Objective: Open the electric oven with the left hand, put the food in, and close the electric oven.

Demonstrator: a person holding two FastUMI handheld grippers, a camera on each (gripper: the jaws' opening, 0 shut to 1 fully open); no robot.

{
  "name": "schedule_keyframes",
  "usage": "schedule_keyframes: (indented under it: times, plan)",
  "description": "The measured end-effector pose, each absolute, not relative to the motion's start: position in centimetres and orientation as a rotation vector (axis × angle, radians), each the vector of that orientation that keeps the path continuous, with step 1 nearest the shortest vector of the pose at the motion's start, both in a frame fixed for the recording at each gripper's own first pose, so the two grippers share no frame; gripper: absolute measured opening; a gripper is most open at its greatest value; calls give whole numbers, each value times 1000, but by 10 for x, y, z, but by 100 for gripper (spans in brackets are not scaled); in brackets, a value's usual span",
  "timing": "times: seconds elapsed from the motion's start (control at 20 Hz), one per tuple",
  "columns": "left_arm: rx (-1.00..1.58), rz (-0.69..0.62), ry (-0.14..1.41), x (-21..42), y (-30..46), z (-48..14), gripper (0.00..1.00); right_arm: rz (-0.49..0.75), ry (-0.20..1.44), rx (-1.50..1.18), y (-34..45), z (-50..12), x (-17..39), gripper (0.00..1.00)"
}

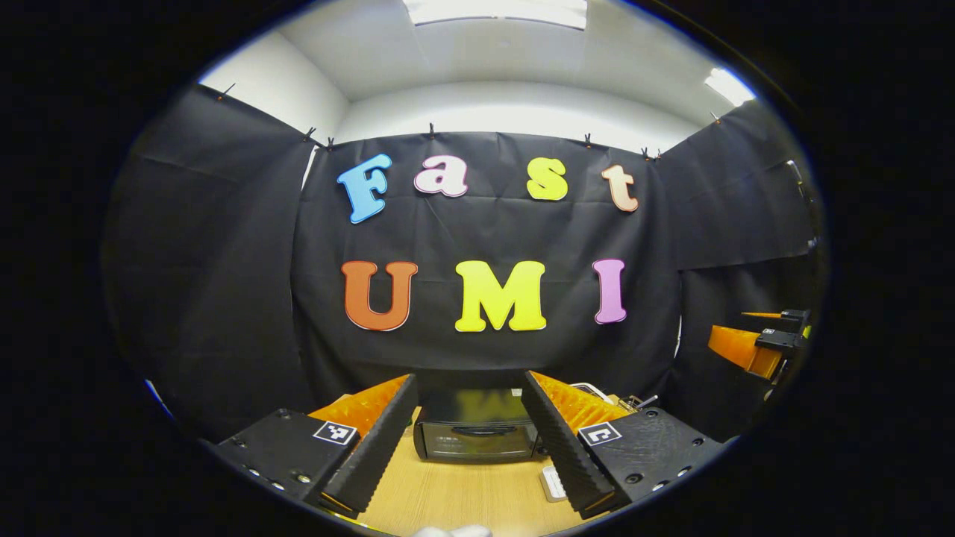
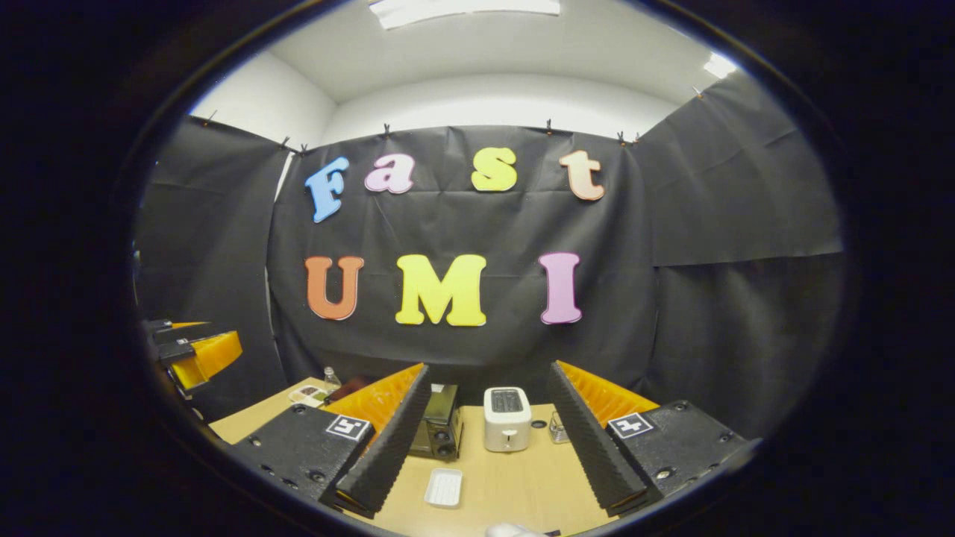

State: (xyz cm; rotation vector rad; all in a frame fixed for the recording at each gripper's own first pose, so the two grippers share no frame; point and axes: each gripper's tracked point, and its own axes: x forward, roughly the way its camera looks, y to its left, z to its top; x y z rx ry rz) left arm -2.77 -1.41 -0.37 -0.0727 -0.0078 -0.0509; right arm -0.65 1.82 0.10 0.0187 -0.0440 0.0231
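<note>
Both jaws stand wide apart, nothing held between them. Left gripper (image 1: 470, 477) hangs above the wooden table (image 1: 462, 500), its fingers framing the electric oven (image 1: 475, 435), which sits straight ahead at the table's far side with its door closed (handle visible across the front). Just right of the oven, near the right finger, lies a small white dish (image 1: 553, 483), partly hidden. Right gripper (image 2: 492, 466) likewise spread and empty; between its fingers stands a white toaster (image 2: 507, 418), upright, with the oven (image 2: 439, 429) just to its left behind the left finger. White dish (image 2: 444, 487) lies on the table in front of the oven. Small wire rack (image 2: 557, 429) just right of the toaster.
</note>
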Motion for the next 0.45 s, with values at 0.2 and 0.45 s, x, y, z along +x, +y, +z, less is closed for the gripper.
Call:
schedule_keyframes:
  times: [0.2,0.45]
  plan:
    - [-65,-68,-11,-27,-20,-1,92,15,-44,19,15,1,-7,100]
    - [-71,-80,6,-25,-20,-4,92,16,-52,24,18,4,-6,100]
